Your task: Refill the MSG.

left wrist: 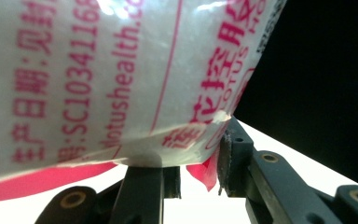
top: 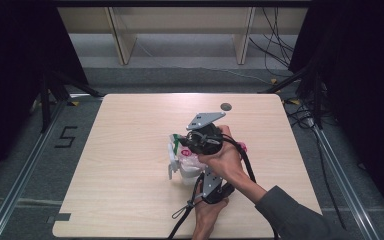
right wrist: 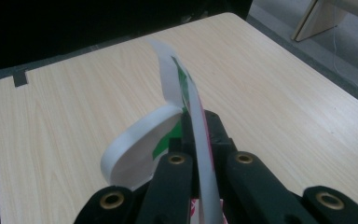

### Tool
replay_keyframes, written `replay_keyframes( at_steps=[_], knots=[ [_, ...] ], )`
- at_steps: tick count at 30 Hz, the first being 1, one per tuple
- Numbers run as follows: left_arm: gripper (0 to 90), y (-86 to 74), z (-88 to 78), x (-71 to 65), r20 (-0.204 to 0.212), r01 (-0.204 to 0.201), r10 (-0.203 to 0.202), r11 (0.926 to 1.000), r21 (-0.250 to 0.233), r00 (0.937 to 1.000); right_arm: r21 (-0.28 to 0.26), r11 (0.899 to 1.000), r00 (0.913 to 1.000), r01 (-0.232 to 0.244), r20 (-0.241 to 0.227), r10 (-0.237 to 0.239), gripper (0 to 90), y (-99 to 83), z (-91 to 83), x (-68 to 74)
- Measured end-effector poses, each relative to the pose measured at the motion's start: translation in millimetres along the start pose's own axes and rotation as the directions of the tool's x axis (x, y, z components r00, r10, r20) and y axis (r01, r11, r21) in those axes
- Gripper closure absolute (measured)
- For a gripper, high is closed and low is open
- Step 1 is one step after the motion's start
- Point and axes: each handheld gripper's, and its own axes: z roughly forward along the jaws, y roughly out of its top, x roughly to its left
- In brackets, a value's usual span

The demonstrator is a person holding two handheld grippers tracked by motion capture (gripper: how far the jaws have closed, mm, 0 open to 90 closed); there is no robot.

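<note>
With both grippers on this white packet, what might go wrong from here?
Two risks stand out. The right gripper has its jaws shut on a thin strip at the top of the packet; pulling further might tear it unevenly or rip it free. The left gripper pinches the packet near its bottom edge, so the soft film might slip out and the packet drop to the table, possibly spilling whatever it holds.

The translucent white plastic bag with red print (left wrist: pixel 121 79) carries red Chinese characters, among them "日期", the code "SC1034116" cut at the edge, and part of a web address, "otushealth.c". On the grey floor left of the table stands a black "5" (top: pixel 66 136).
</note>
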Motion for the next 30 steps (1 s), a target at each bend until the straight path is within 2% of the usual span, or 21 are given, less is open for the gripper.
replay_keyframes(
  at_steps=[2,4,6,10,12,14,15,16,19,21,22,26,27,29,30],
  knots=[
    [72.9,-1.0,0.7,0.1,-0.005,0.004,-0.004,1.0000,0.006,1.0000,0.008,1.000,0.9999,0.012,0.002,-0.012,90.0,-0.7,1.2,-0.6],
    [72.9,-0.8,0.8,0.4,-0.001,0.004,-0.004,1.0000,0.003,1.0000,0.030,0.999,0.9999,-0.011,0.005,0.011,90.0,-0.9,2.1,1.6],
    [72.9,-0.3,0.7,0.6,-0.003,0.003,-0.003,1.0000,0.000,1.0000,0.008,1.000,0.9999,0.011,-0.001,-0.011,90.0,0.3,1.7,-1.1],
    [72.9,-1.2,1.2,0.1,-0.010,0.002,-0.002,1.0000,0.004,0.9999,0.033,0.999,1.0000,-0.004,-0.001,0.004,90.0,-0.5,1.9,1.7],
    [72.9,-1.0,1.4,1.1,-0.010,0.002,-0.002,1.0000,0.002,0.9999,0.006,1.000,0.9999,0.012,0.009,-0.012,90.0,-0.2,0.9,1.2],
    [72.9,-1.5,2.0,0.6,-0.007,0.007,-0.007,1.0000,0.003,0.9999,0.011,1.000,0.9999,0.011,0.004,-0.011,90.0,-0.7,-0.4,2.4],
    [72.9,-1.8,2.5,-0.3,-0.006,0.006,-0.006,1.0000,0.005,1.0000,0.013,1.000,0.9996,0.027,0.012,-0.027,90.0,-1.3,1.0,2.4],
    [72.9,-1.6,2.5,-0.6,-0.008,0.005,-0.005,1.0000,0.003,1.0000,0.027,0.999,0.9998,0.018,0.010,-0.019,90.0,-1.5,1.1,2.9],
    [72.9,-1.1,2.1,0.3,-0.009,0.007,-0.007,1.0000,0.004,0.9999,0.008,1.000,1.0000,0.005,0.006,-0.005,90.0,-1.0,-0.3,1.7],
    [72.9,-1.7,2.6,-0.7,-0.006,0.013,-0.013,0.9999,0.005,0.9999,0.011,1.000,0.9998,0.018,0.008,-0.018,90.0,-1.9,1.4,2.5],
    [72.9,-1.5,2.4,-0.7,-0.006,0.013,-0.013,0.9999,0.004,0.9999,0.037,0.999,1.0000,0.001,0.001,-0.002,90.0,-1.9,1.5,3.7],
    [72.9,-1.0,1.6,0.0,-0.007,0.008,-0.008,1.0000,0.004,0.9999,0.014,1.000,0.9999,0.009,0.004,-0.009,90.0,-0.7,2.0,2.2],
    [72.9,-1.4,2.1,-0.3,-0.004,0.013,-0.013,0.9999,0.004,0.9999,0.025,0.999,0.9996,0.024,0.011,-0.025,90.0,-0.9,3.4,1.9],
    [72.9,-1.1,1.7,-0.2,-0.009,0.011,-0.011,0.9999,0.003,0.9999,0.026,1.000,0.9997,0.018,0.015,-0.018,90.0,-1.5,6.7,2.8],
    [72.9,-0.5,0.9,-0.2,-0.015,0.007,-0.007,1.0000,0.006,0.9999,0.043,0.999,0.9999,0.008,0.007,-0.008,90.0,-0.4,4.8,2.1]
  ],
)
